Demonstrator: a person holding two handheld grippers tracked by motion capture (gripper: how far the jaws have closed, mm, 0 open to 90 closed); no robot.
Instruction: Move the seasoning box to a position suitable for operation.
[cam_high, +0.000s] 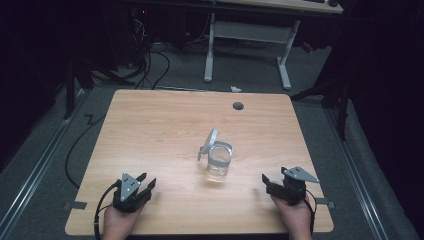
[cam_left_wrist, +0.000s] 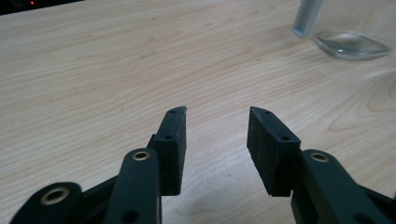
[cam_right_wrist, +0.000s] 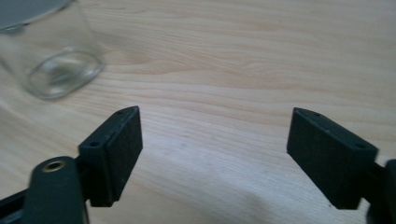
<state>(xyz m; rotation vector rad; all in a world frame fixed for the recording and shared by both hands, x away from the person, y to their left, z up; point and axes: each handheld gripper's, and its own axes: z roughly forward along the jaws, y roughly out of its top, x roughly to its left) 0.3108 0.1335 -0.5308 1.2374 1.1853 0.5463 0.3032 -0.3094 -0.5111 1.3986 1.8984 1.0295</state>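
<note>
Two grippers are sitting near the bench's (cam_high: 150, 125) front edge, left gripper (cam_high: 146, 181) fingers moderately apart, right gripper (cam_high: 273, 179) fingers wide, both empty. Clear jar (cam_high: 219, 160) with flipped-up lid (cam_high: 210, 141) is standing mid-bench; probably rigid, slick, breakable glass, so I'm thinking grab its walls.

This place looks like a lab or a recording room. A light wooden counter (cam_high: 165, 125) stands on grey carpet floor (cam_high: 47, 165), with dark surroundings on both sides. Black cables (cam_high: 150, 65) lie on the floor behind it, and a white-legged desk (cam_high: 250, 35) stands further back.
</note>
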